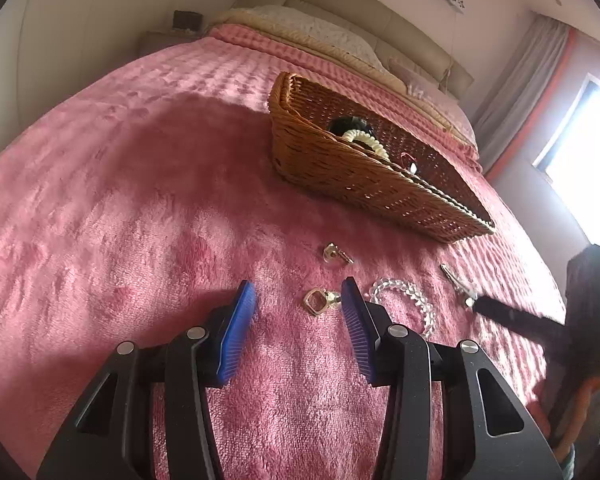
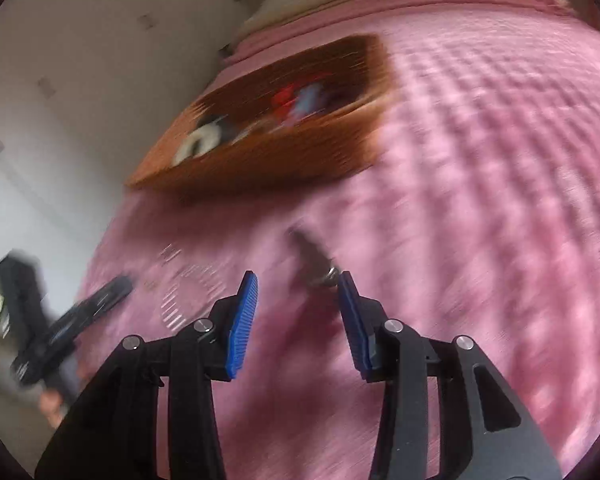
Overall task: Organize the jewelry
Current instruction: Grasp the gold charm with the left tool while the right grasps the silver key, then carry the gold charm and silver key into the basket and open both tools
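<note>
A brown wicker basket point(image 1: 364, 184) sits on the pink bedspread and holds a white bead bracelet point(image 1: 366, 142) and dark items. In front of it lie a gold earring point(image 1: 337, 254), a square gold ring piece point(image 1: 318, 301), a clear bead bracelet point(image 1: 406, 300) and a silver hair clip point(image 1: 458, 284). My left gripper point(image 1: 298, 300) is open just above the blanket, with the square gold piece between its tips. My right gripper point(image 2: 297, 288) is open, low over the blanket, with the hair clip point(image 2: 314, 260) just ahead of its right fingertip. The right wrist view is blurred; the basket point(image 2: 268, 128) shows there too.
The pink plush bedspread point(image 1: 140, 200) covers the whole bed. Pillows and a beige headboard point(image 1: 340, 20) lie beyond the basket. A bright window point(image 1: 580, 152) is at the right. The other gripper shows in each view, as a black shape at the right point(image 1: 540, 328) and at the left point(image 2: 60, 328).
</note>
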A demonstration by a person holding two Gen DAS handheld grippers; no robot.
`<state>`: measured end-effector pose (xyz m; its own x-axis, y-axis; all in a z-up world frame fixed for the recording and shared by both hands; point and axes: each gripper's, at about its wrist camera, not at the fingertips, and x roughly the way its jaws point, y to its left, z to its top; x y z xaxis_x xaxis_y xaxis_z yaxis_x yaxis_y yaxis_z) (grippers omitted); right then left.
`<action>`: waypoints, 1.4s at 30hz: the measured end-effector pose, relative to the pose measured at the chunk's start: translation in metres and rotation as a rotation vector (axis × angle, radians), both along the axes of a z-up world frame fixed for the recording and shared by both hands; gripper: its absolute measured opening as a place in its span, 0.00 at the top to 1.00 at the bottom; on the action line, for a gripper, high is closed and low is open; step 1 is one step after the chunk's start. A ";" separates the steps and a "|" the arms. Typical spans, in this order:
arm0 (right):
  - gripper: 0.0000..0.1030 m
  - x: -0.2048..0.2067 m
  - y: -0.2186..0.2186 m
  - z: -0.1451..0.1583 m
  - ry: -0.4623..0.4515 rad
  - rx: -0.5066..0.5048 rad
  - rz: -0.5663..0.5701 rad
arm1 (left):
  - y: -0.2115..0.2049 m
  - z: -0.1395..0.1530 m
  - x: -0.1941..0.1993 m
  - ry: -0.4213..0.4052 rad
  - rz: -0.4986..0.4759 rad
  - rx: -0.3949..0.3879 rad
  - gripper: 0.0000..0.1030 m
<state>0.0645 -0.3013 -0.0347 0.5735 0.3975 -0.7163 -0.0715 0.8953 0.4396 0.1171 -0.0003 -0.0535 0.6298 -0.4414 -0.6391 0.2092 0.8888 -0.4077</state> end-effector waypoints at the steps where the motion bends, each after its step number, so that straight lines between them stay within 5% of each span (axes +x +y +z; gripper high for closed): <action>1: 0.63 -0.005 0.005 0.002 -0.002 -0.001 0.027 | 0.000 0.000 0.000 0.000 0.000 0.000 0.59; 9: 0.63 0.003 0.022 0.017 -0.078 -0.301 -0.060 | -0.008 0.000 -0.003 0.014 -0.052 0.022 0.59; 12: 0.63 0.019 0.031 0.008 -0.052 -0.331 -0.039 | -0.014 0.002 -0.011 0.007 -0.122 0.098 0.59; 14: 0.76 0.026 0.036 0.002 -0.027 -0.367 -0.037 | -0.023 0.003 -0.014 -0.003 -0.157 0.185 0.59; 17: 0.86 0.018 0.040 0.000 -0.036 -0.372 -0.014 | -0.032 0.003 -0.008 -0.010 -0.187 0.233 0.59; 27: 0.86 0.007 0.045 -0.004 -0.043 -0.361 -0.020 | -0.050 0.001 0.010 -0.033 -0.212 0.330 0.59; 30: 0.86 0.009 0.050 -0.005 -0.055 -0.396 -0.021 | -0.054 0.000 0.008 -0.051 -0.217 0.358 0.81; 33: 0.86 0.007 0.050 -0.005 -0.070 -0.401 -0.025 | -0.056 0.000 0.002 -0.072 -0.229 0.365 0.87; 42: 0.86 -0.001 0.043 -0.001 -0.093 -0.357 -0.020 | -0.052 0.001 -0.005 -0.091 -0.240 0.323 0.87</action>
